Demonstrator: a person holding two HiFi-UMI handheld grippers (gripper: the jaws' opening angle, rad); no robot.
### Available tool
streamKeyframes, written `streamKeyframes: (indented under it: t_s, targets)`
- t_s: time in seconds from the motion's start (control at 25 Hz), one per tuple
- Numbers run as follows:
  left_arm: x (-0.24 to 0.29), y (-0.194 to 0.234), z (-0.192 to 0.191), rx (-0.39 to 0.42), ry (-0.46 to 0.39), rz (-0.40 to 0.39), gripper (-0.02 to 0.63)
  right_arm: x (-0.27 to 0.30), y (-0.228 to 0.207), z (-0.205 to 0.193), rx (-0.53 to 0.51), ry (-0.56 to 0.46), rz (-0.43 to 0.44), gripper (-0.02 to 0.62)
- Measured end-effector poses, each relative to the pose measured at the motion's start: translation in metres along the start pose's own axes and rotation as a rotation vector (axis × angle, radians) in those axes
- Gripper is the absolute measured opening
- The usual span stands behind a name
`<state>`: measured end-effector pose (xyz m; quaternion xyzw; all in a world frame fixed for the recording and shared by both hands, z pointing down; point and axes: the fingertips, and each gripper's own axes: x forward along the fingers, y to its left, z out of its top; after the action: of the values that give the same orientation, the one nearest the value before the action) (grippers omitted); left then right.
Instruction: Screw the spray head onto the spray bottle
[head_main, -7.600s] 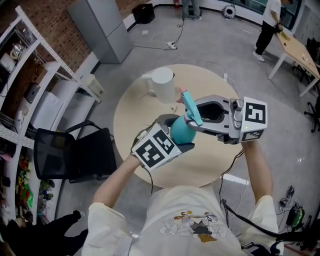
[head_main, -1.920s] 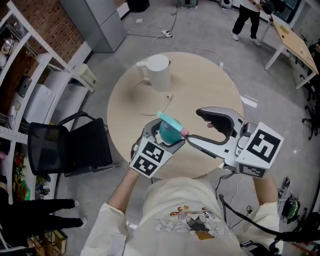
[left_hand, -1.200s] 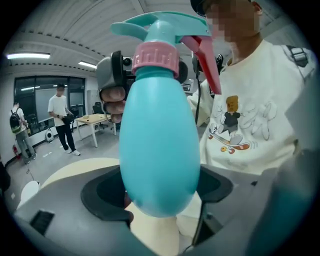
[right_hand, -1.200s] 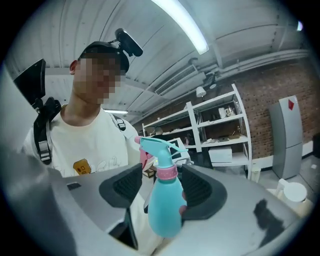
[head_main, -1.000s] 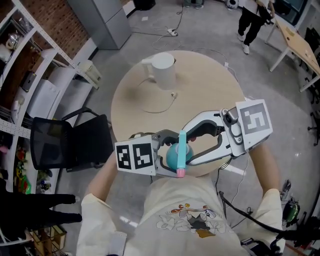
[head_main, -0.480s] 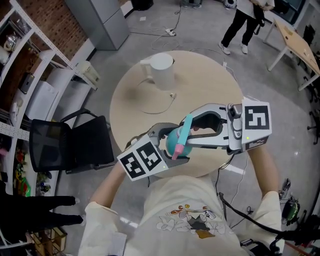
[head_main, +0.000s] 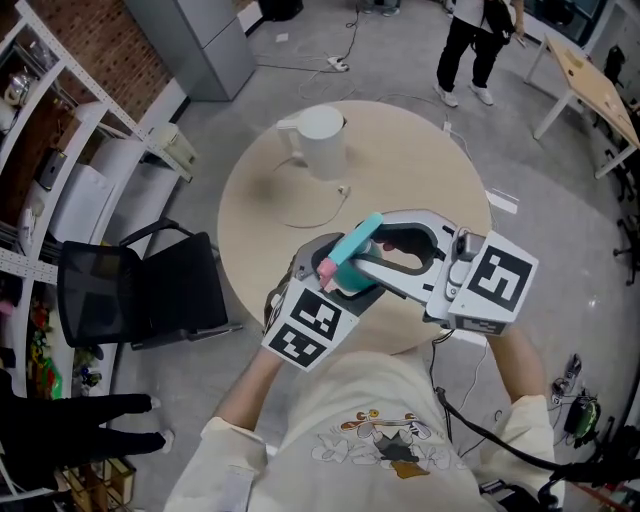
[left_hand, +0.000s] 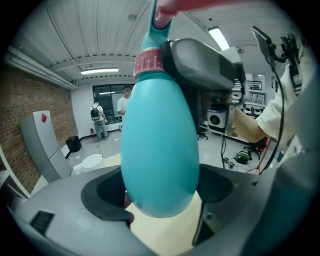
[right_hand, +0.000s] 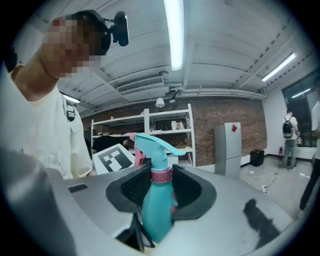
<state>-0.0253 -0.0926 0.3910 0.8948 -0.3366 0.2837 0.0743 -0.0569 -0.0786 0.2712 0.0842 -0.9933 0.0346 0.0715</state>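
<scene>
A teal spray bottle (head_main: 352, 283) is held above the near edge of the round table. My left gripper (head_main: 335, 282) comes in from below and is shut on its rounded body (left_hand: 157, 140). The teal spray head (head_main: 356, 240) with its pink trigger (head_main: 325, 268) sits on the neck. My right gripper (head_main: 352, 262) reaches in from the right. Its jaws have just been closing, and the pads now press on the pink collar (right_hand: 161, 175) below the spray head (right_hand: 151, 146). In the left gripper view the collar (left_hand: 149, 62) shows at the top, with one right jaw beside it.
A white jug (head_main: 322, 140) stands at the far side of the round beige table (head_main: 420, 170), with a thin cable (head_main: 325, 208) near it. A black chair (head_main: 140, 290) and white shelves (head_main: 40, 150) are to the left. A person (head_main: 470, 35) walks in the background.
The bottle has swung round: the spray head pointed toward me a second ago and now points away to the upper right. The left gripper's cube moved below the bottle. The right gripper's jaws narrowed onto the neck.
</scene>
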Motion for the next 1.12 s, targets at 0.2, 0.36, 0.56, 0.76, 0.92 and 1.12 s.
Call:
streamKeyframes:
  t_s: [0.2,0.36,0.56,0.76,0.92,1.12]
  targets:
    - [0.005,0.013,0.000,-0.041,0.018,0.145,0.416,-0.001,-0.012,0.002,0.063,-0.038,-0.207,0.135]
    - [0.005,0.021,-0.004,-0.045,0.041,0.232,0.416,0.000,-0.016,-0.003,0.096,-0.032,-0.316,0.135]
    - [0.016,0.018,-0.010,-0.060,0.061,0.251,0.416,-0.006,-0.020,-0.019,0.088,0.034,-0.345,0.135]
    - [0.015,0.017,-0.022,-0.053,0.046,0.129,0.416,-0.004,-0.008,-0.036,0.082,0.073,-0.184,0.216]
    - [0.008,0.010,-0.027,-0.019,0.037,-0.011,0.416,-0.008,-0.007,-0.046,0.072,0.103,-0.078,0.221]
    - [-0.007,-0.027,-0.026,0.090,0.034,-0.313,0.416,-0.022,0.011,-0.035,0.097,0.022,0.223,0.221]
